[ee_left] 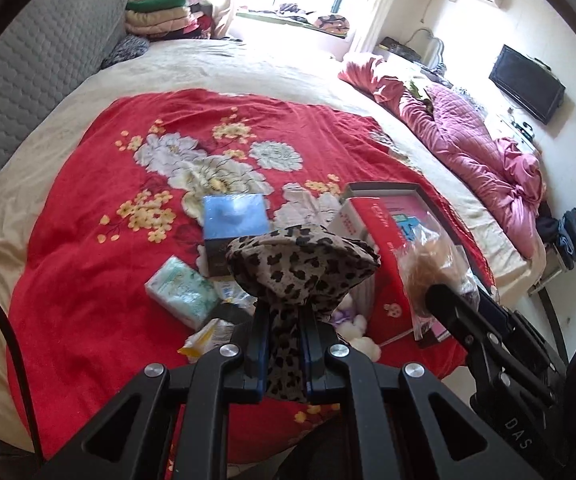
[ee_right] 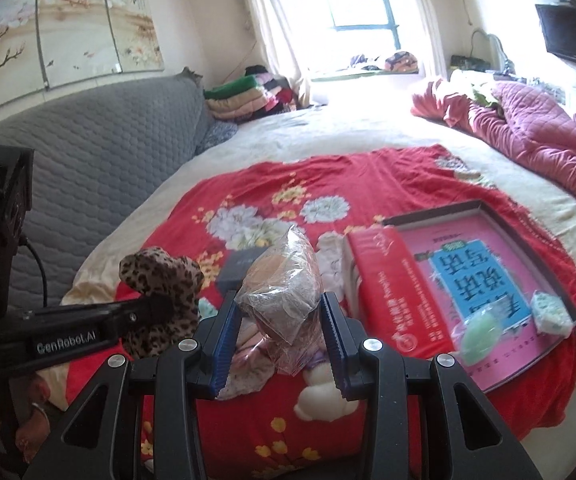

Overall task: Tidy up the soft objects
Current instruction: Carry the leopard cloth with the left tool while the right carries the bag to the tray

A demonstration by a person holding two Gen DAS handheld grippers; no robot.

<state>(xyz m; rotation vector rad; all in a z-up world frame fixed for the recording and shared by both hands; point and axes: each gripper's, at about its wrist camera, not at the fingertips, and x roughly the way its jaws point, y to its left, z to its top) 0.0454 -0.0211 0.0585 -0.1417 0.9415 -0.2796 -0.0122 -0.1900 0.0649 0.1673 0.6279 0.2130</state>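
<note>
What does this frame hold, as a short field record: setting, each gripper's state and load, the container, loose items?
setting: bed with red floral blanket
left gripper: shut on leopard-print cloth, lifted off the blanket
right gripper: shut on clear plastic bag with brownish contents
container: open pink-lined box on the blanket, a pale green item and a small patterned pack already inside
loose items: blue box, green tissue pack, white plush toy

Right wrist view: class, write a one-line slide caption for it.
Right gripper clamps a clear plastic bag above the red floral blanket, while the left gripper holds a leopard-print cloth.
</note>
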